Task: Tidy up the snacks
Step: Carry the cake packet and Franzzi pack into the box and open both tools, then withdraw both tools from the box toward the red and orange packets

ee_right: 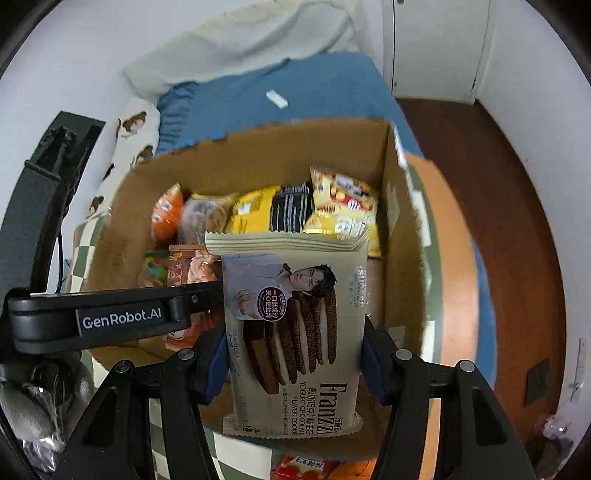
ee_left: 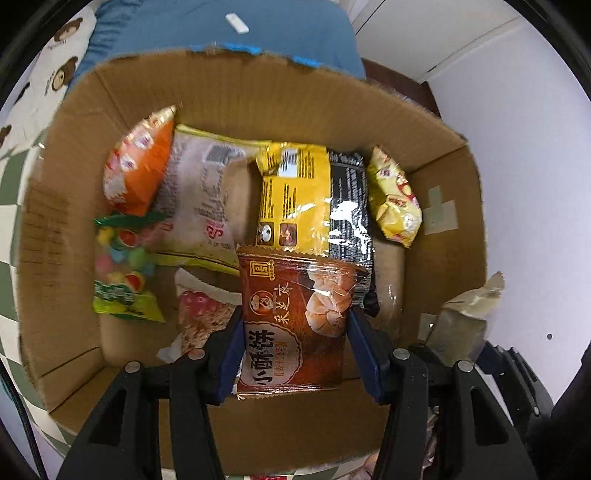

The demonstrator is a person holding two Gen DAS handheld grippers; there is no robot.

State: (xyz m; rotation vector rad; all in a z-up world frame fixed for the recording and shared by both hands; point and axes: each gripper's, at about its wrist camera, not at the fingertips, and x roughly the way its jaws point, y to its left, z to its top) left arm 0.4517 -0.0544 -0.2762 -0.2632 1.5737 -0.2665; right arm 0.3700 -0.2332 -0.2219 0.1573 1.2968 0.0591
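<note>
snacks fill both grippers. nearest, the left gripper [ee_left: 293, 354] is clamped on a brown pastry packet [ee_left: 295, 325], its blue pads pressing both side edges, held just above the open cardboard box [ee_left: 74, 258]. the right gripper [ee_right: 293, 354] grips a beige cookie packet [ee_right: 295, 332] the same way, over the near part of the same box [ee_right: 122, 221], with the left tool's black body just beside it. below, inside the box, a green candy bag [ee_left: 122, 266] lies at the left, then an orange bag [ee_left: 140, 166], a pale bag [ee_left: 199, 195], a yellow packet [ee_left: 295, 192] overlapping a black one [ee_left: 349, 206], and a yellow chip bag [ee_left: 395, 199] at the right. beyond the box lies a blue blanket [ee_left: 258, 26].
</note>
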